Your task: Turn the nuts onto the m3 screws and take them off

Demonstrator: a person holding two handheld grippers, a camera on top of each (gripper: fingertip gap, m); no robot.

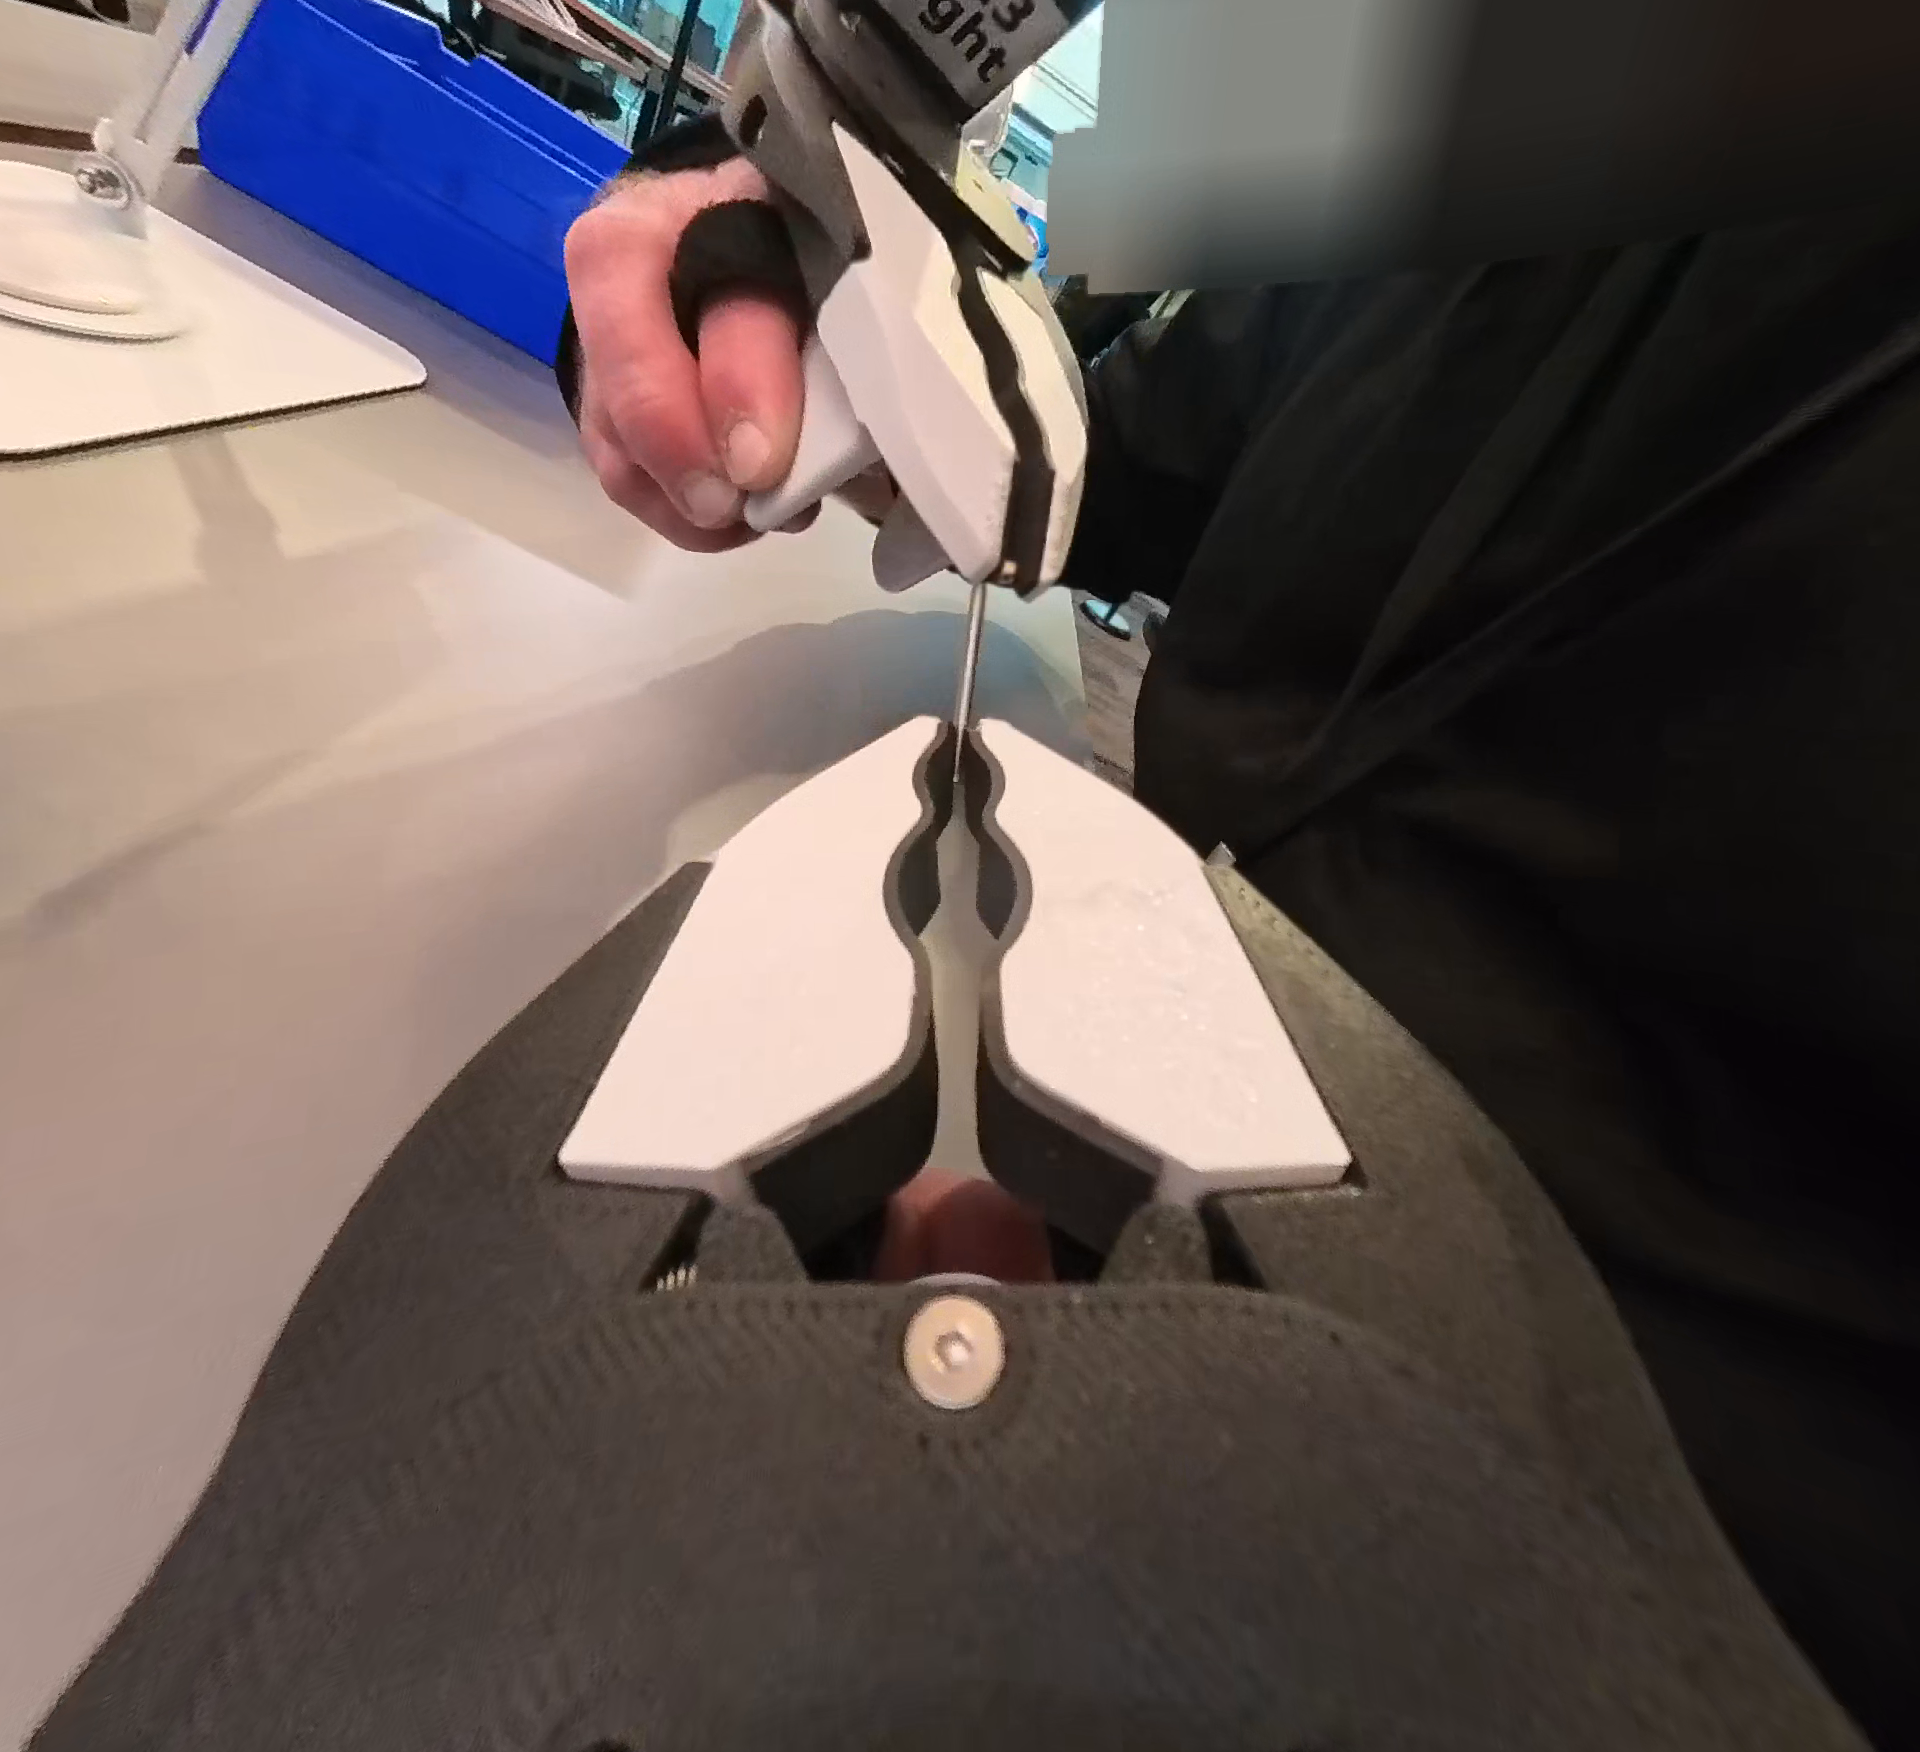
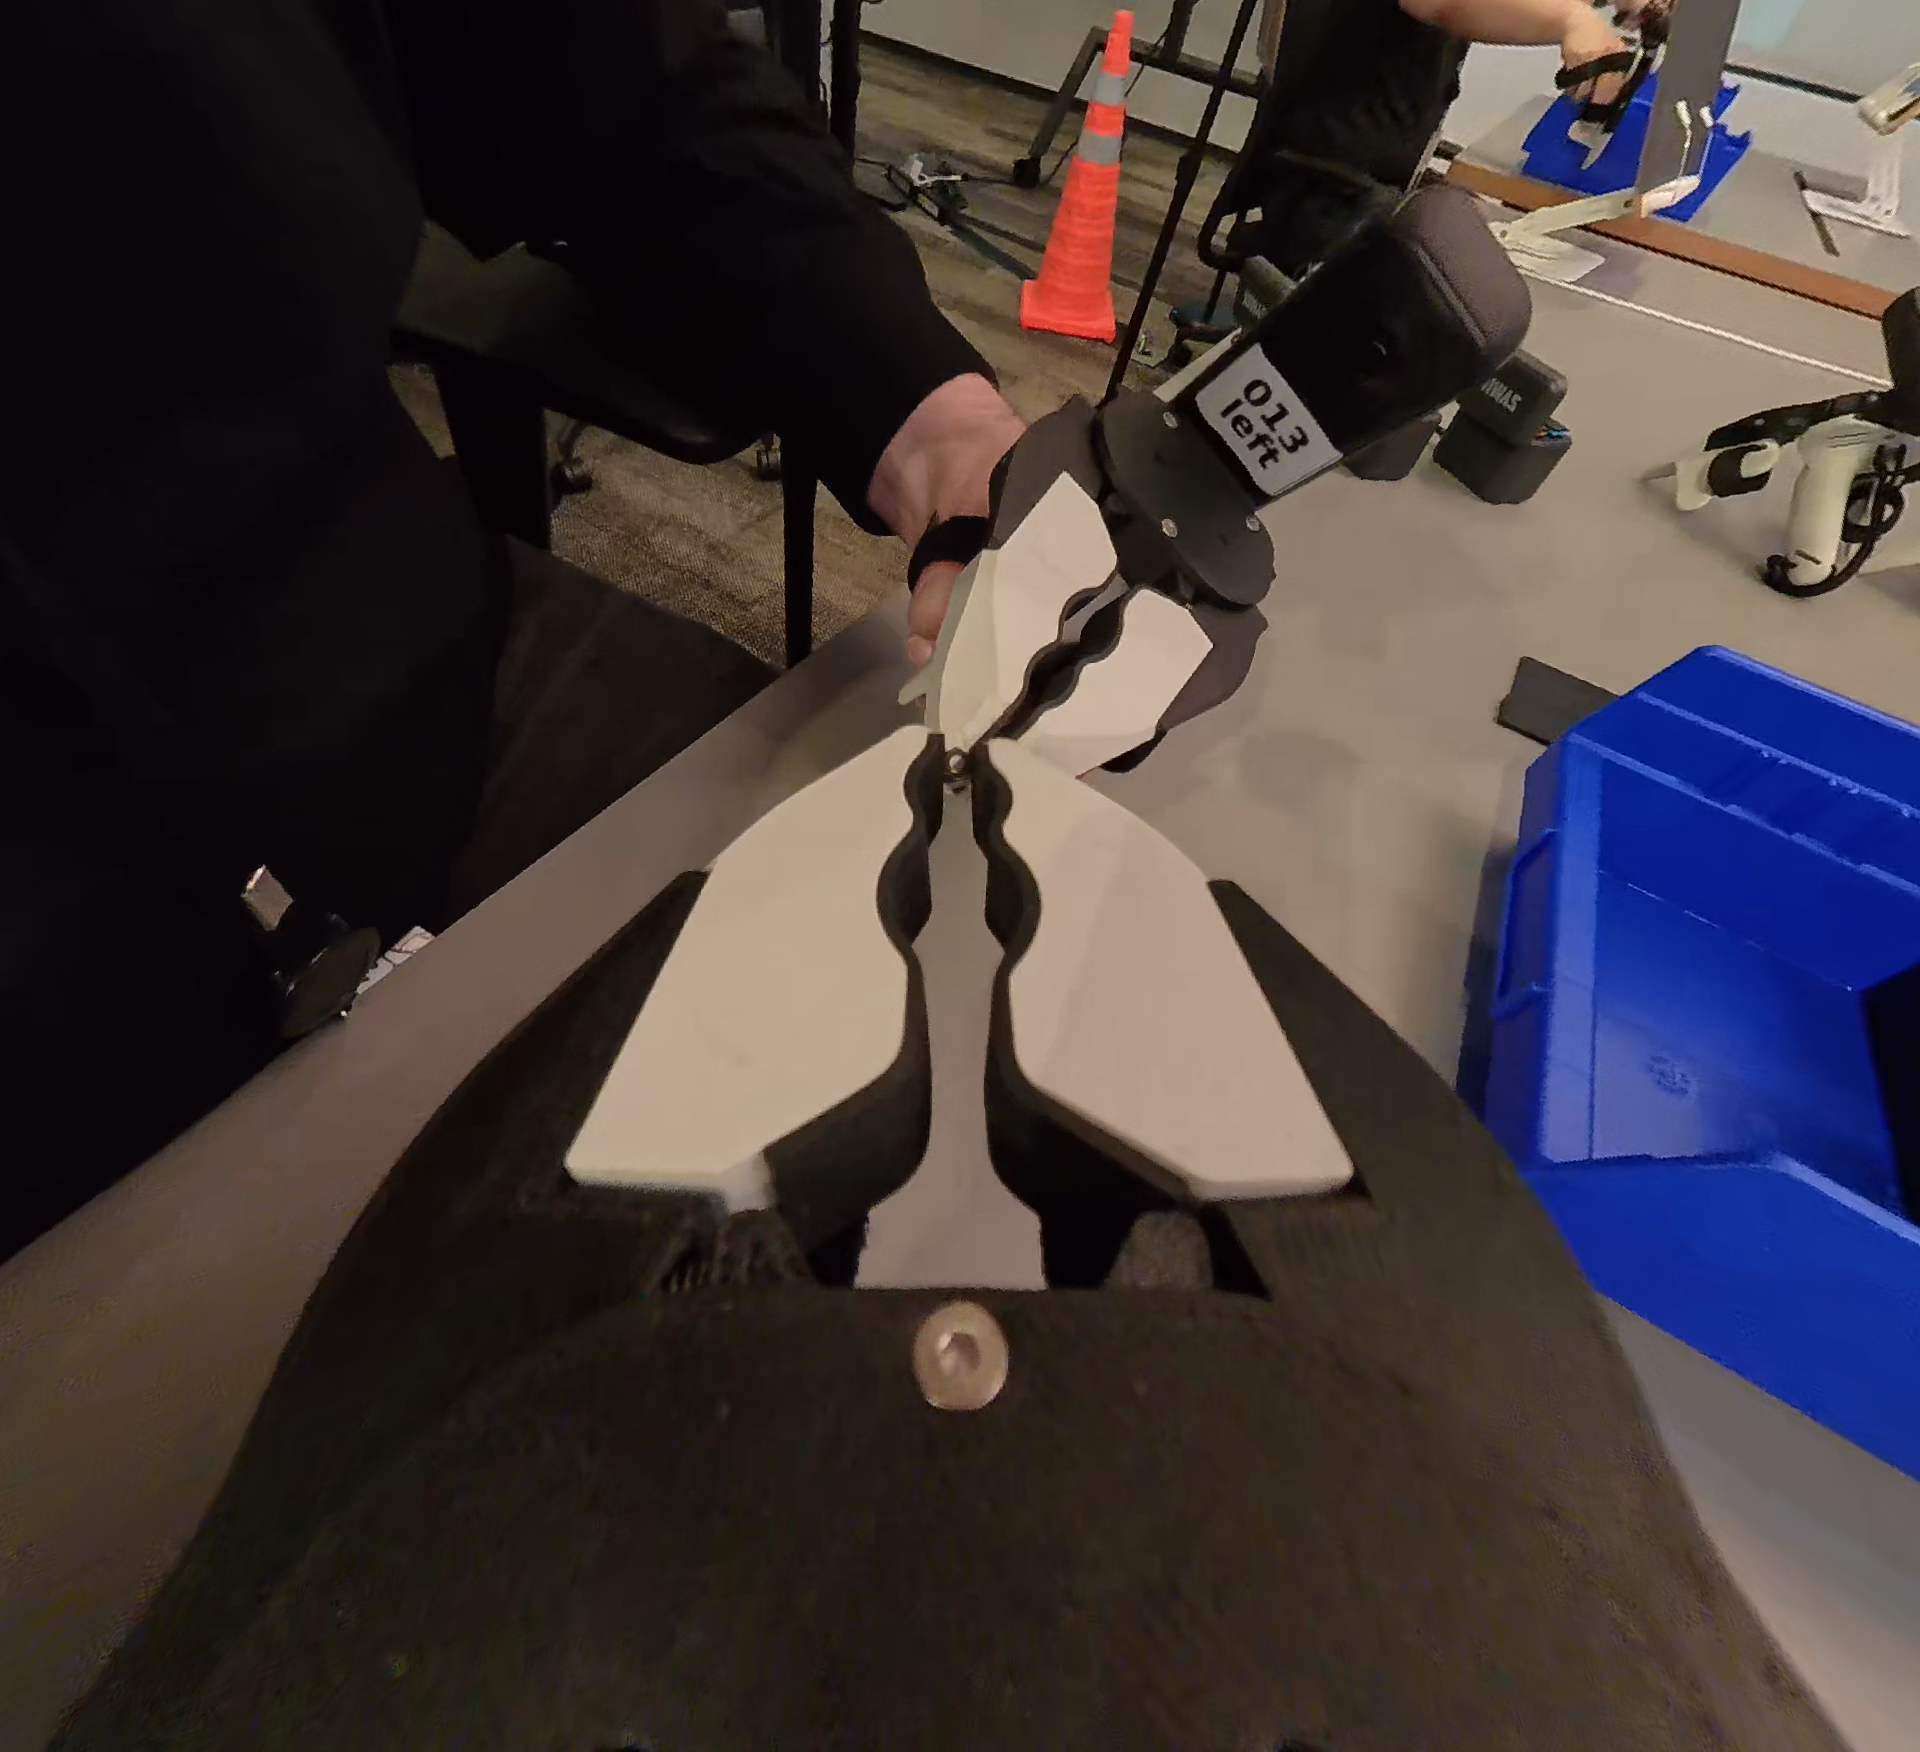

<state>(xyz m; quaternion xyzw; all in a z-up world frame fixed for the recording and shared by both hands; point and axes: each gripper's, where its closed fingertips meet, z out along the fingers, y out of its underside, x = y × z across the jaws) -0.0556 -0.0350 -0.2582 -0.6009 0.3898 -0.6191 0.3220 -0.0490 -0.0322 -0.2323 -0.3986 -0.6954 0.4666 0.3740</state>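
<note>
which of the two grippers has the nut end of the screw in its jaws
The right gripper: a small metal nut sits between its tips. The left gripper pinches only the bare end of the thin metal screw.

The right white-fingered black claw point(image 2: 954, 772) pinches a small silver metal nut point(image 2: 953, 764) at its tips. The left claw point(image 2: 971, 734) meets it tip to tip above the grey table point(image 2: 1351, 767), beside a blue plastic bin point(image 2: 1704, 1027).
</note>
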